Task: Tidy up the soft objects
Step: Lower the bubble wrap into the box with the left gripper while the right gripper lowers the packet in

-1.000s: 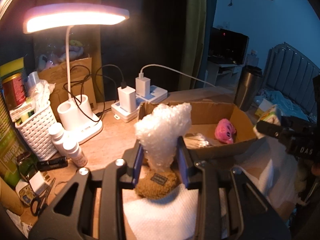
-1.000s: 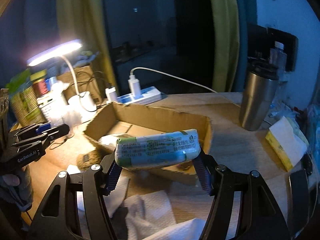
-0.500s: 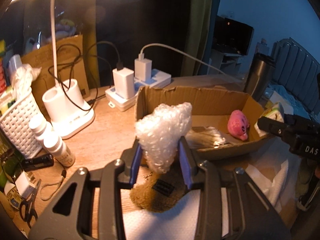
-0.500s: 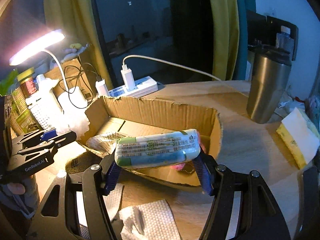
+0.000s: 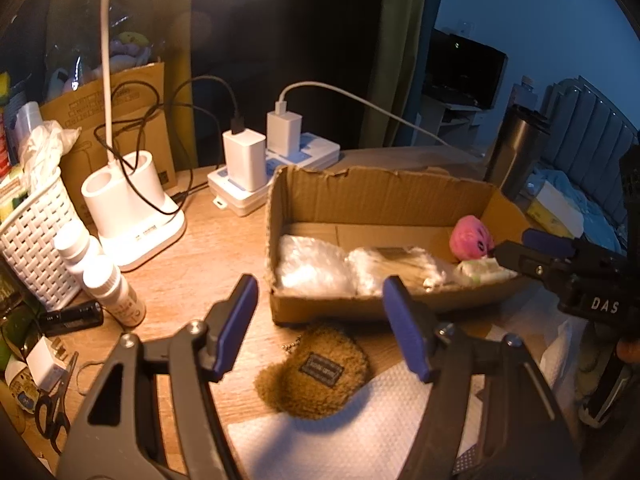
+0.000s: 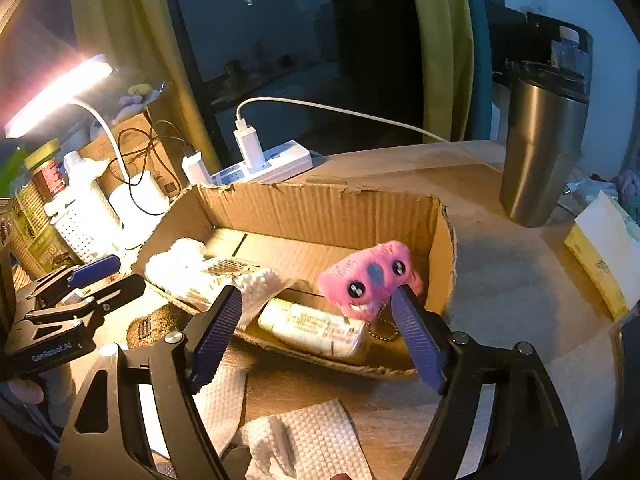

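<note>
Both grippers just let go: left gripper [image 5: 316,320] jaws opened, nothing btwn them; bubble wrap [image 5: 312,266] now lies in cardboard box [image 5: 380,196], left end. Right gripper [image 6: 316,332] likewise spread wide, tissue pack [image 6: 316,330] dropped at box's near wall by pink plush [image 6: 370,276]. Brown pouch [image 5: 316,372] outside, near side, prob next.

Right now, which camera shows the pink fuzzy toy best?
The right wrist view. There the pink toy sits close and large in the cardboard box, both button eyes facing the camera. In the left wrist view the same toy is small at the box's far end, partly hidden by the right gripper.
</note>
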The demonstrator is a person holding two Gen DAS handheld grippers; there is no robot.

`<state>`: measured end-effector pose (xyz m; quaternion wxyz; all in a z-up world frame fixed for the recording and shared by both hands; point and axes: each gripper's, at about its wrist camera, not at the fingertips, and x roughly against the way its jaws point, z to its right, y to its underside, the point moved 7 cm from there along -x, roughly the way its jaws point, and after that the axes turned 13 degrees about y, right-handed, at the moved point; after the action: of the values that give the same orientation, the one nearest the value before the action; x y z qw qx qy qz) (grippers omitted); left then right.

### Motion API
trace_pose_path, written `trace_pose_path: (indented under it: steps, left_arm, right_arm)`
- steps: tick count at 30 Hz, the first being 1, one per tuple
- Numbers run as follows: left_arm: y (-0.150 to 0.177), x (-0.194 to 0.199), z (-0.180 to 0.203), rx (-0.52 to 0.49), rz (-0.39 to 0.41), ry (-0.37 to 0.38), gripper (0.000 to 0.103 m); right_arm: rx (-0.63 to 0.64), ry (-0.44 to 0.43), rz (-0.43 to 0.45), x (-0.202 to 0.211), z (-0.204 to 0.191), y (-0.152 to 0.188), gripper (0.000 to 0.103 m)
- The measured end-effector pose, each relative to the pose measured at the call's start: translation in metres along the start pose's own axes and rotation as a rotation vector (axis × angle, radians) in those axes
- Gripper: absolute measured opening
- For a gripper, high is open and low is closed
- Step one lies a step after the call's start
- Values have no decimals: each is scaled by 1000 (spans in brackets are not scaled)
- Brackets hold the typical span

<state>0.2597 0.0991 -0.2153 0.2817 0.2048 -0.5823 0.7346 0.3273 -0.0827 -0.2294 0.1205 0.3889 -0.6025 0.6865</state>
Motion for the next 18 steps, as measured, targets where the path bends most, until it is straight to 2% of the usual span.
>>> trace_pose_path:
  steps: [10, 18]
  left_arm:
    - [-1, 23, 13, -23, 41, 2, 68]
    - [5, 40, 32, -43, 64, 30, 74]
  right_arm:
    - [6, 4, 27, 25, 0, 4, 80]
    - [37, -13, 57, 51, -7, 12, 80]
